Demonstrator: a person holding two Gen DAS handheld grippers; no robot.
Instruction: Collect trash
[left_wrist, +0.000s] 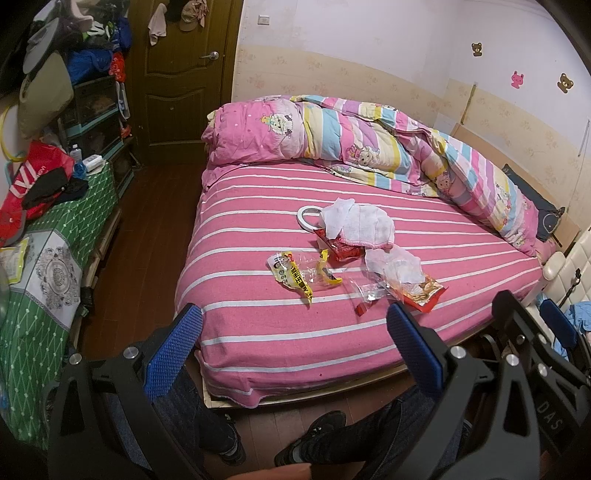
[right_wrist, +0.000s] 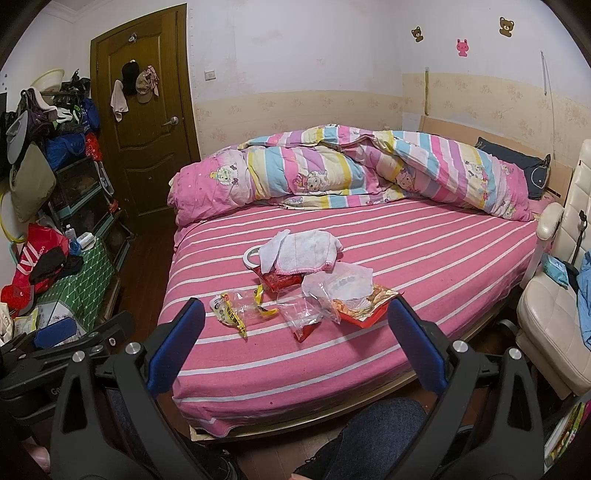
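Note:
A heap of trash lies in the middle of the pink striped bed (left_wrist: 258, 332) (right_wrist: 424, 288): a yellow snack wrapper (left_wrist: 295, 277) (right_wrist: 231, 312), a red packet (left_wrist: 341, 249) (right_wrist: 280, 282), an orange-red snack bag (left_wrist: 423, 291) (right_wrist: 364, 308), clear plastic bags (left_wrist: 365, 290) (right_wrist: 304, 312), white tissues (left_wrist: 341, 216) (right_wrist: 273, 249) and a white cloth (left_wrist: 373, 225) (right_wrist: 314, 253). A tape roll (left_wrist: 306, 214) (right_wrist: 251, 254) lies beside them. My left gripper (left_wrist: 295, 350) and right gripper (right_wrist: 295, 347) both stand open, held off the near edge of the bed, with nothing between their fingers.
A rumpled striped quilt (left_wrist: 351, 147) (right_wrist: 351, 166) lies along the far side of the bed. A cluttered green-covered table (left_wrist: 55, 258) and shelves stand at the left by a brown door (right_wrist: 147, 110). A cream chair (right_wrist: 554, 314) is at right. A person's legs and shoes (left_wrist: 314, 439) are below.

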